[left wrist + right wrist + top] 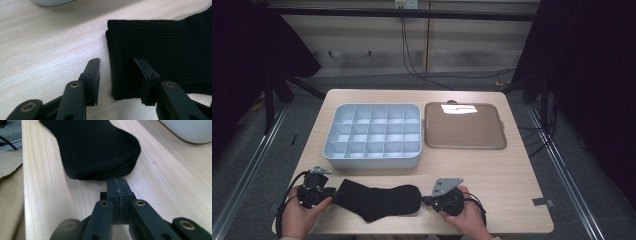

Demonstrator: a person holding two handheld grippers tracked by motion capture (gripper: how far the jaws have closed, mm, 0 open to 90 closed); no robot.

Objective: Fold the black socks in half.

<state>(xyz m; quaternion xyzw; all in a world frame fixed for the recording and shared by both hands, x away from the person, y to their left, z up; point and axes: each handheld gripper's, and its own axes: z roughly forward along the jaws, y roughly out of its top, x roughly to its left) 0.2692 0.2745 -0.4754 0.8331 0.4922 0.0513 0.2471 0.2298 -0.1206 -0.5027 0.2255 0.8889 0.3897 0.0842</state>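
Left gripper (116, 81) astride sock (160, 52) cuff corner; jaws apart.

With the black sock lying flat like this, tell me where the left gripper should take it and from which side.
Grip the ribbed cuff end of the sock, coming in level from the table's left, where the left gripper already straddles its corner. That open, squared edge sticks out, giving the jaws fabric to pinch; the rounded toe lies by the shut right gripper.
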